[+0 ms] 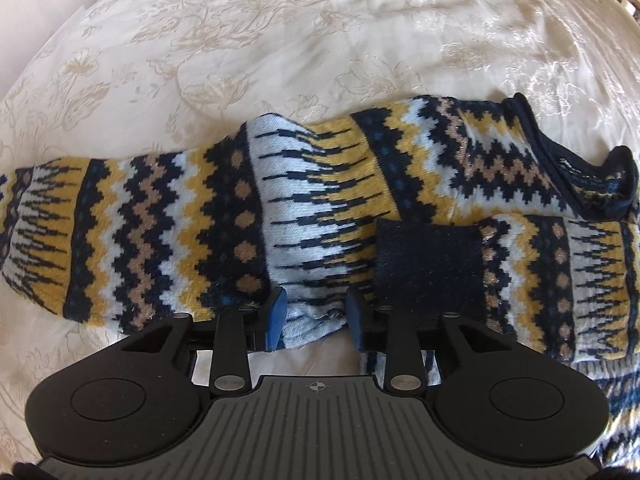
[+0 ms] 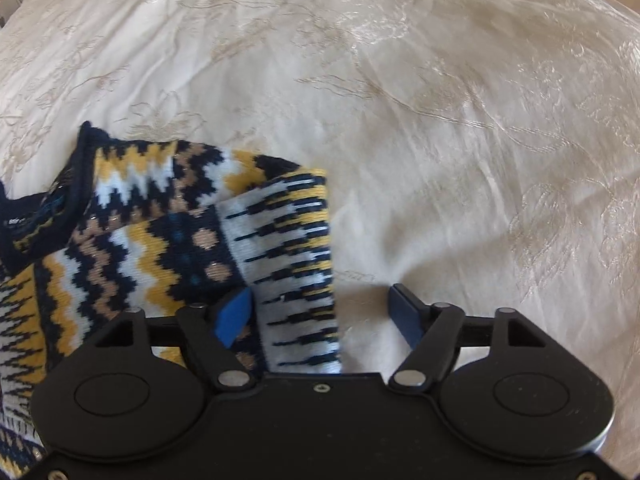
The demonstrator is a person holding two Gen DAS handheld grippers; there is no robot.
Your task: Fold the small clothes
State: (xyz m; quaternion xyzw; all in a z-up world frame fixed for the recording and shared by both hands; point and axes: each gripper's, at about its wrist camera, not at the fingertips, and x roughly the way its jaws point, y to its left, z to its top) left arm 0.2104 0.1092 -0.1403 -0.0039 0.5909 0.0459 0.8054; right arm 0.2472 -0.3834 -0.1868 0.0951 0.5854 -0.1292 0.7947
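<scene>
Left tool (image 1: 316,316) parted slightly, blue pads astride a pale hem fold of the navy, mustard and white zigzag-knit sweater (image 1: 320,208), apparently just letting go. Right tool (image 2: 324,316) gaping wide, nothing gripped, folded sleeve edge between its fingers. Beyond both, cream embroidered bedspread (image 2: 440,120), bearing the garment flat.

sweater (image 1: 320,208) on bedspread (image 1: 280,40) | cuff (image 1: 428,268) folded onto sweater

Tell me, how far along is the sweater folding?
Partly done: one sleeve of the patterned sweater already lies folded across its body. Right now both the left tool and right tool stand open over fabric edges, gripping nothing. The other sleeve lies stretched out on the bedspread.
</scene>
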